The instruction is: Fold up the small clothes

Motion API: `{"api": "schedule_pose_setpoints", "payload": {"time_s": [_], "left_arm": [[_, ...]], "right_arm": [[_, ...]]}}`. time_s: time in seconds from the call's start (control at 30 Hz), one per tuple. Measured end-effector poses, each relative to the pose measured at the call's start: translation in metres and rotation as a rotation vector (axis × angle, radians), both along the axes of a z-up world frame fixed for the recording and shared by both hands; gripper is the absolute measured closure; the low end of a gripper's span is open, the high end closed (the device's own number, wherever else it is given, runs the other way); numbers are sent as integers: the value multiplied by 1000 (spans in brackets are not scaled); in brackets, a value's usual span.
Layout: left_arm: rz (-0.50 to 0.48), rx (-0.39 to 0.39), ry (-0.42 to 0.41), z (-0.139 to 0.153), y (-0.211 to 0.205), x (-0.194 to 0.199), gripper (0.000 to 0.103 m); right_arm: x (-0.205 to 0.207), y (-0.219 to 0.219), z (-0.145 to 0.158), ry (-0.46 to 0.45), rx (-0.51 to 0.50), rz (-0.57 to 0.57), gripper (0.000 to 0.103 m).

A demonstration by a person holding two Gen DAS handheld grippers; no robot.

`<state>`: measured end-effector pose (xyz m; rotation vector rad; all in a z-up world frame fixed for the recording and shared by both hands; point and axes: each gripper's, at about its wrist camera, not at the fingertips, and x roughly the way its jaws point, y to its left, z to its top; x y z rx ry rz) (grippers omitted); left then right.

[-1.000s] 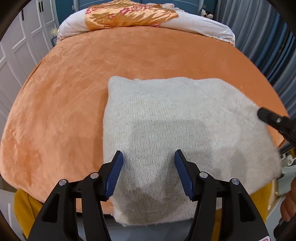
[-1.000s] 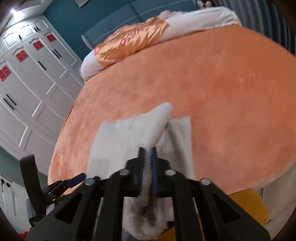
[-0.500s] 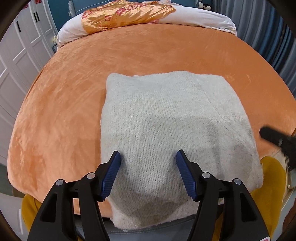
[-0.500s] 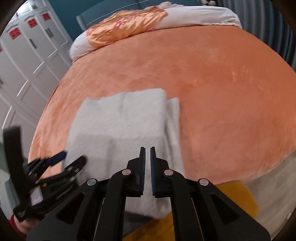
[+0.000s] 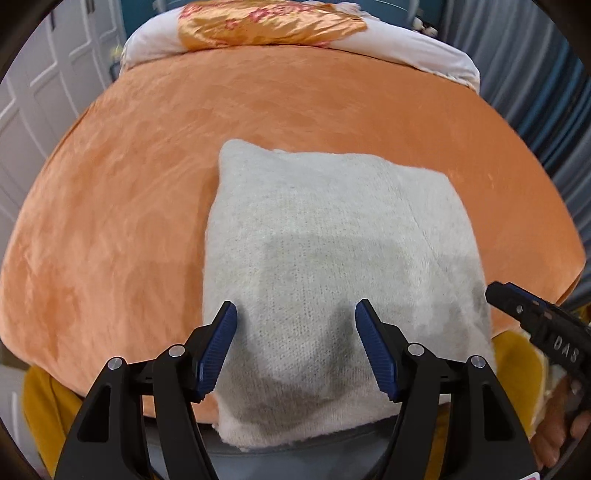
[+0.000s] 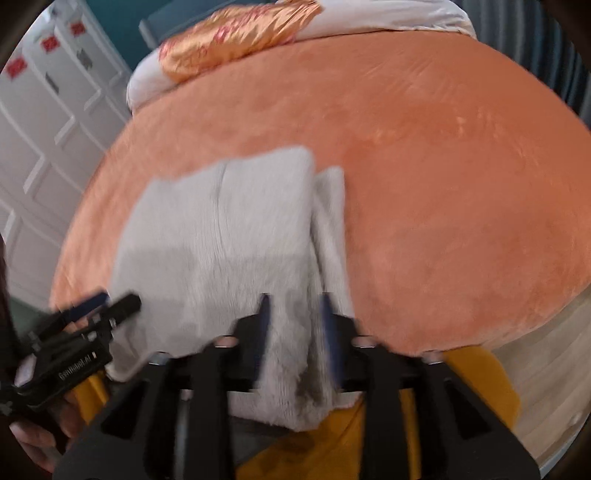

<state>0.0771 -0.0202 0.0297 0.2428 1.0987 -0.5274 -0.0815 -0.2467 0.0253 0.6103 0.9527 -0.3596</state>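
Observation:
A cream knitted garment (image 5: 332,240) lies folded into a rough rectangle on the orange bed cover (image 5: 129,206), its near end hanging over the bed's front edge. My left gripper (image 5: 295,347) is open and empty above the garment's near end. My right gripper (image 6: 293,332) is open, its jaws a little apart over the garment's right side (image 6: 229,236), where a narrower lower layer (image 6: 330,206) sticks out. Each gripper shows in the other's view: the right (image 5: 535,325), the left (image 6: 88,314).
A gold floral pillow (image 5: 266,22) and white bedding (image 5: 417,44) lie at the head of the bed. White wardrobe doors (image 6: 44,122) stand to the left, a blue curtain (image 5: 546,88) to the right. A yellow bed skirt (image 6: 476,373) hangs below the front edge.
My right gripper let go of the garment's lifted fold, which dropped flat onto the pile, then opened. My left gripper stayed open over the near end.

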Motion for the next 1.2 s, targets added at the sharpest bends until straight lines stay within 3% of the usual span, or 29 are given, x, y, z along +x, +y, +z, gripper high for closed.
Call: {"api": "schedule_pose_setpoints", "payload": {"time_s": [0.2, 0.23, 0.27, 0.4, 0.47, 0.53, 0.6, 0.63, 0.67, 0.93, 1.1, 1.2], "left_arm": [[8, -10, -13, 8, 4, -8, 38], [5, -3, -20, 9, 3, -9, 38], [3, 1, -22, 10, 3, -9, 38], [0, 3, -39, 14, 3, -11, 38], [-5, -3, -42, 15, 0, -13, 38], [-10, 0, -40, 12, -2, -14, 37], [-13, 26, -42, 7, -5, -15, 37], [-17, 39, -40, 4, -6, -14, 37], [-17, 53, -37, 1, -7, -14, 37], [8, 67, -36, -5, -3, -10, 37], [51, 52, -65, 15, 15, -9, 37], [116, 32, -103, 33, 42, -2, 36]], "right_arm": [[46, -8, -36, 46, 120, 32, 60], [50, -8, -38, 46, 113, 35, 73], [53, -8, -31, 29, 101, 49, 87], [35, -7, 27, -126, -9, 27, 91], [27, -6, 37, -140, -61, 9, 91], [31, -5, 21, -76, -98, 11, 91], [45, -5, -26, 76, -80, 42, 90], [48, -4, -46, 108, -72, 47, 89], [47, -1, -45, 88, -98, 43, 88], [27, 6, 24, -28, -91, 2, 86], [38, 41, 53, -105, -45, 138, 86], [63, 72, 51, -116, -25, 233, 86]]}}
